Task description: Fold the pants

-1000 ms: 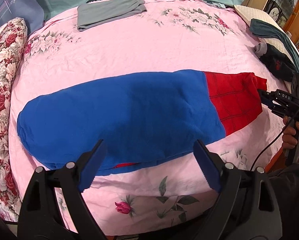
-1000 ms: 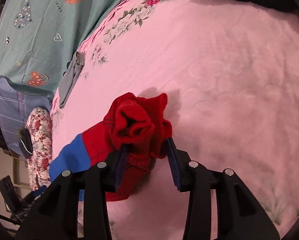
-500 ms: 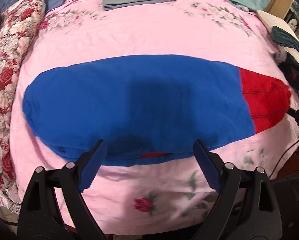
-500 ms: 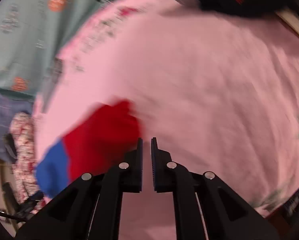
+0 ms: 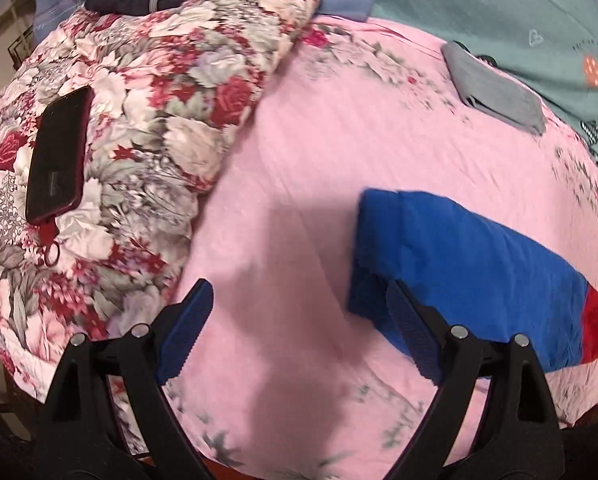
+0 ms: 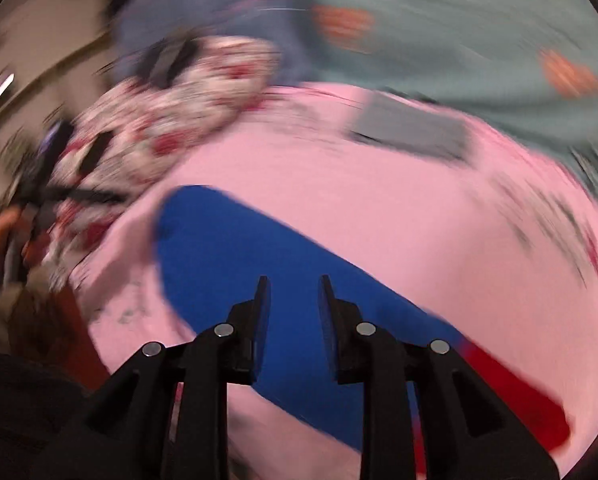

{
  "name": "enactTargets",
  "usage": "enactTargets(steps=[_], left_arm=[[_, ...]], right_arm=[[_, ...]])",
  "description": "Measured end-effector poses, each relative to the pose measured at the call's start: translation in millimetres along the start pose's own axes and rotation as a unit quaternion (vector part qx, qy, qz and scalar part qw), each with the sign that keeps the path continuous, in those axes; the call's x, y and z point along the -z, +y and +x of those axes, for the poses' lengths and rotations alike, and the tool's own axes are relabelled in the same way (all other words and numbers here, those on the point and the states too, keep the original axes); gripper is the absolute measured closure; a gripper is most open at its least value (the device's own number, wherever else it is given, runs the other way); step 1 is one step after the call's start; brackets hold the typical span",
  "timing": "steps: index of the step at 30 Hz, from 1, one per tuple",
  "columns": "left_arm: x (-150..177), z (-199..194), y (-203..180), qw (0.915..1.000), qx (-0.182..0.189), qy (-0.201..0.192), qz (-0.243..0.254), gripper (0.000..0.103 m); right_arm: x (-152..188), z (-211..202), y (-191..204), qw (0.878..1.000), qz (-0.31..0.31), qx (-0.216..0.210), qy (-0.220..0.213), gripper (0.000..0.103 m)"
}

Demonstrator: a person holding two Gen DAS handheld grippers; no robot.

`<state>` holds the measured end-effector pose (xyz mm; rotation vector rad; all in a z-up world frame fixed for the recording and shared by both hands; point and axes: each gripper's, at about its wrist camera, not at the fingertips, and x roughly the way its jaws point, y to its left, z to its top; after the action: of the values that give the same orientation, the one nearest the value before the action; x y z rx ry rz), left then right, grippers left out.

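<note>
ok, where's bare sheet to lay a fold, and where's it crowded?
Free: pink sheet between the floral quilt, the blue pants and the grey folded garment. Also the near strip in front of the pants. Crowded: quilt side, with a phone on it.

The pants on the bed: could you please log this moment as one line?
pants: flat on pink sheet | left gripper: open, empty | right gripper: opening, empty, above pants
</note>
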<state>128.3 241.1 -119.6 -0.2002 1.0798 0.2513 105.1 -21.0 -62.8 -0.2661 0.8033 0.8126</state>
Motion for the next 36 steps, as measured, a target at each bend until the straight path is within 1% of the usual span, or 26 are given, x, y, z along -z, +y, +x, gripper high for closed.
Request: enactTargets(steps=[2,3,5,6,9,10,11,12,14,16,18,19,20,21,23,24,27,28,29,31,33,35,36], left_arm=[[-4,5,13,1.0000,0.003,0.001,0.000,0.013],[-4,7,19,1.0000,0.006,0.001,0.000,0.013],[2,8,29,0.9999,0.017,0.002,0.000,0.013],[4,10,32,0.9998,0.017,0.002,0.002,0.013],[13,17,42,0.9995,0.030,0.009,0.003,0.013],[16,20,45,0.9993,0.036,0.012,0.002,0.013],[17,23,47,0.9991,0.041,0.015,0.002,0.013],[17,26,50,0.9989,0.044,0.016,0.001,0.013],[19,28,56,0.9987,0.049,0.014,-0.001,0.013],[18,29,61,0.9981,0.060,0.013,-0.008,0.013],[14,30,64,0.9974,0.070,0.009,-0.015,0.013],[10,33,65,0.9971,0.073,0.008,-0.017,0.013],[7,34,66,0.9969,0.076,0.008,-0.018,0.013],[4,36,65,0.9967,0.079,0.007,-0.019,0.013],[-1,39,61,0.9964,0.084,0.005,-0.016,0.013],[-3,40,59,0.9964,0.084,0.005,-0.012,0.013],[-5,40,49,0.9955,0.095,0.005,0.001,0.012],[-5,42,45,0.9953,0.096,0.008,0.004,0.012],[-6,44,41,0.9953,0.096,0.011,0.006,0.012],[-7,44,29,0.9939,0.109,0.012,0.009,0.012],[-10,38,11,0.9903,0.138,0.005,0.017,0.012],[-13,32,-17,0.9845,0.170,-0.005,0.041,0.012],[-14,30,-32,0.9815,0.183,-0.008,0.055,0.012]], right_arm=[[-24,42,43,0.998,-0.057,-0.025,0.008,0.078],[-29,63,67,0.995,-0.086,-0.037,0.017,0.078],[-34,104,96,0.990,-0.122,-0.044,0.047,0.078],[-36,119,100,0.989,-0.131,-0.040,0.060,0.078],[-23,163,101,0.983,-0.146,-0.003,0.111,0.080],[-20,172,97,0.982,-0.141,0.004,0.126,0.088],[-21,174,93,0.982,-0.131,0.006,0.136,0.092],[-25,170,92,0.984,-0.121,-0.002,0.134,0.099],[-37,147,90,0.988,-0.101,-0.011,0.120,0.100],[-42,131,93,0.989,-0.091,-0.021,0.111,0.100],[-42,121,94,0.989,-0.073,-0.049,0.117,0.101],[-38,123,99,0.987,-0.076,-0.059,0.127,0.101],[-36,132,102,0.985,-0.083,-0.059,0.138,0.101],[-27,144,105,0.983,-0.088,-0.053,0.151,0.099],[-14,169,106,0.977,-0.082,-0.054,0.192,0.088],[-14,175,106,0.975,-0.076,-0.053,0.204,0.085],[-26,155,103,0.980,-0.064,-0.078,0.172,0.082],[-29,147,101,0.980,-0.064,-0.082,0.168,0.076],[-30,139,97,0.981,-0.062,-0.085,0.162,0.075],[-31,120,78,0.984,-0.037,-0.080,0.152,0.075],[-29,107,48,0.986,0.008,-0.070,0.153,0.075],[-25,93,9,0.984,0.062,-0.052,0.156,0.073],[-21,85,-19,0.982,0.098,-0.040,0.155,0.071]])
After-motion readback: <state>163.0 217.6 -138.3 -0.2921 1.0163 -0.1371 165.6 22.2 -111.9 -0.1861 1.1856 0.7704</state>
